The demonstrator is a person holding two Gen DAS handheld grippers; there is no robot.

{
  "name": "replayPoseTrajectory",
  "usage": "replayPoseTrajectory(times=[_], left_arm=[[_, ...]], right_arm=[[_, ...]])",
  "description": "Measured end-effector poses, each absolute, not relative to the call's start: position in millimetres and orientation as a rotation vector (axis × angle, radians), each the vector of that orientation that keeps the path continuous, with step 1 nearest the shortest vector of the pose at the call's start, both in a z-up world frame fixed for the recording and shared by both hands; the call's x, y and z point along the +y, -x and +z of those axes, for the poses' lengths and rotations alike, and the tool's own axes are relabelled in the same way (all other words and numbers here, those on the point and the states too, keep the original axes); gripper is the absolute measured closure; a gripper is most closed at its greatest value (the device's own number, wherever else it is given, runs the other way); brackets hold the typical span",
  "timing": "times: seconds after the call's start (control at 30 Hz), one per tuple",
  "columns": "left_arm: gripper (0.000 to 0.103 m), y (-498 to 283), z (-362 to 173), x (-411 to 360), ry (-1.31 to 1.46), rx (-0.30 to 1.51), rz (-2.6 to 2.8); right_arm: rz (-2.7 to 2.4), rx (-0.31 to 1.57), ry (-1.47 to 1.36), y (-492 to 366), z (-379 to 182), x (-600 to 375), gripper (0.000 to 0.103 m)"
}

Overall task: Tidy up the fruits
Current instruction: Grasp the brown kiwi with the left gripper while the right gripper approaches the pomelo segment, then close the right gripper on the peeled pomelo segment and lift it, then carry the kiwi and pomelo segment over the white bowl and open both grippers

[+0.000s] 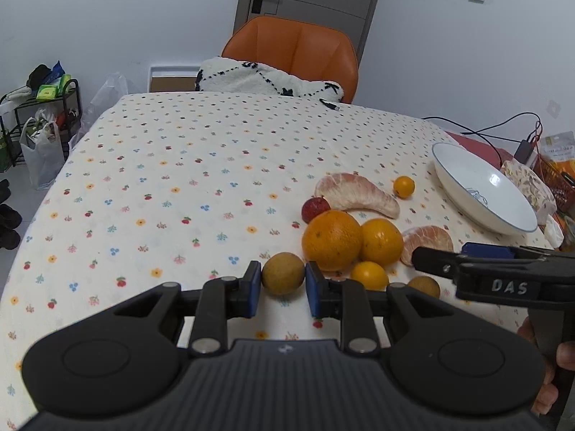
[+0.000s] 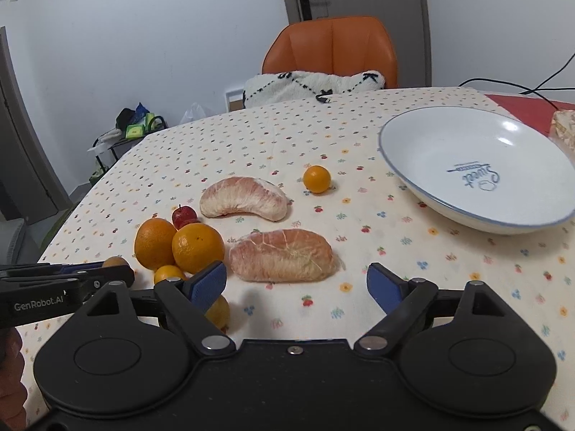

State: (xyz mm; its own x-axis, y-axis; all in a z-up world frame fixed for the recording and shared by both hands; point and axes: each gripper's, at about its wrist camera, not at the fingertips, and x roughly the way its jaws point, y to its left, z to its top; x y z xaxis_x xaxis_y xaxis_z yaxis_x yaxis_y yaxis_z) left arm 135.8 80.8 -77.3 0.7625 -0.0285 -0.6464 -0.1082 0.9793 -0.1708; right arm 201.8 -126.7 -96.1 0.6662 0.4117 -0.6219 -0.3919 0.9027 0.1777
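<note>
Left tool clamping narrow on small brown fruit low over table. Right tool gaping wide, gripping nothing, peeled pomelo segment lying just ahead. Yellow fruit partly hiding behind its left finger.

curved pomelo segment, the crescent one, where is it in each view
Left wrist view: the curved pomelo segment lies right of centre, behind the big oranges, left of the white bowl.
Right wrist view: it lies just left of centre, beyond the other peeled piece.
Shared landmark: the small orange fruit standing alone just right of its far end.
</note>
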Motion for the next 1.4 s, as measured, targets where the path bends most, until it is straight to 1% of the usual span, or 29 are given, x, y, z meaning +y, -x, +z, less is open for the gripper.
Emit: replayPoseTrajectory(times=[0.13,0.43,0.5,0.53,0.57,0.6,0.63,1.0,1.4], left_arm=[[0.078,-139,-75,83,0.200,0.697,0.043],[0.078,-140,-73,82,0.203,0.686,0.041],[0.078,-140,-70,83,0.202,0.679,0.046],[0.078,-139,-68,82,0.200,0.675,0.046],[0.078,-138,-66,82,0.197,0.670,0.045],[0.078,-138,-64,81,0.193,0.666,0.041],[0.078,-138,-63,79,0.189,0.663,0.036],[0.078,-141,-47,59,0.162,0.631,0.008],[0.078,-158,-38,26,0.124,0.615,-0.044]], right_arm=[[0.457,0.734,0.032,-211,-98,-115,0.017],[0.434,0.725,0.151,-216,-101,-97,0.014],[0.438,0.705,0.158,-215,-102,-97,0.019],[0.446,0.700,0.154,-214,-101,-98,0.025],[0.453,0.694,0.147,-212,-100,-101,0.033],[0.452,0.687,0.142,-211,-99,-103,0.037],[0.457,0.689,0.128,-211,-98,-106,0.038],[0.454,0.642,-0.011,-203,-86,-150,0.039],[0.418,0.534,-0.028,-190,-63,-181,0.039]])
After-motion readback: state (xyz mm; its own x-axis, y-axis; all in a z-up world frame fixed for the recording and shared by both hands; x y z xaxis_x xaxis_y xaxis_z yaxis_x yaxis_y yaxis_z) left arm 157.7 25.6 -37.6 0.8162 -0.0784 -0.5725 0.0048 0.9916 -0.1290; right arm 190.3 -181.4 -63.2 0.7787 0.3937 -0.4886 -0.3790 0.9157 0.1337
